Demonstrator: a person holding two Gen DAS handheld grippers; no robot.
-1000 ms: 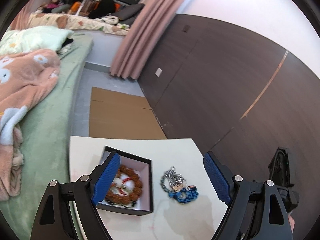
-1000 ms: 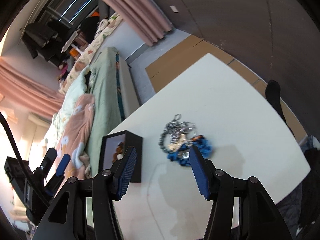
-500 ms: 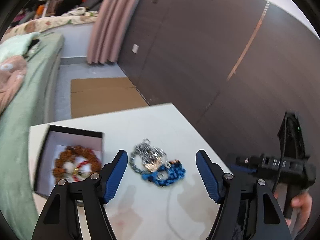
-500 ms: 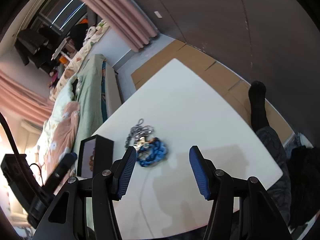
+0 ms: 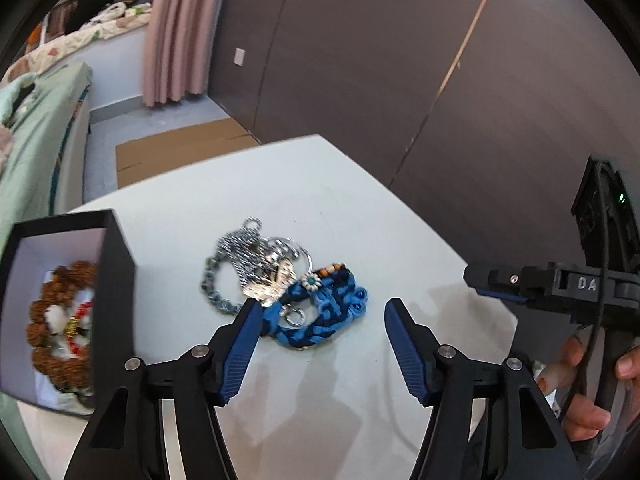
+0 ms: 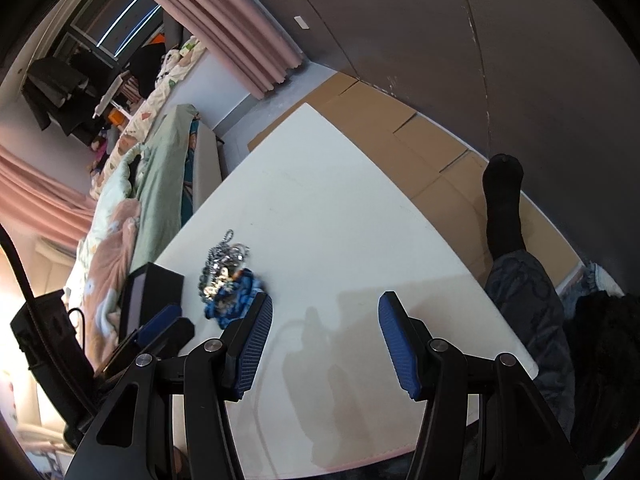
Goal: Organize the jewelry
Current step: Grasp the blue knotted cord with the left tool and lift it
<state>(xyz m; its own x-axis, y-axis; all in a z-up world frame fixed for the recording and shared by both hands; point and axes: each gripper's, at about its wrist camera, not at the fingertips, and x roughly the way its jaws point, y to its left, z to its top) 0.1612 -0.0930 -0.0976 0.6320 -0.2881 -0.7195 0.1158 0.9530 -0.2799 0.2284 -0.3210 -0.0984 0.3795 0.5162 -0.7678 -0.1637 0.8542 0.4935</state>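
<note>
The left gripper (image 5: 322, 314), jaws narrowing yet gripping nothing, is hovering over the jewelry pile (image 5: 286, 284) lying beside the black box (image 5: 116, 264). The right gripper (image 6: 324, 308) is standing spread, empty, near the pile.

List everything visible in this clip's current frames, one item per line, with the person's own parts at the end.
table: one, white, under everything
box: one, black, open, table's left edge
bead bracelet: one, brown, inside box
silver chain: one tangle, table centre, touching the blue piece
blue bracelet: one, braided, beside the chain
bed: one, green cover, past the table
curtain: pink, by the wall
cardboard: brown, on floor
left hand-held gripper: open, jaws just closing, over the jewelry
right hand-held gripper: open, empty
hand: one, holding right gripper's handle
</note>
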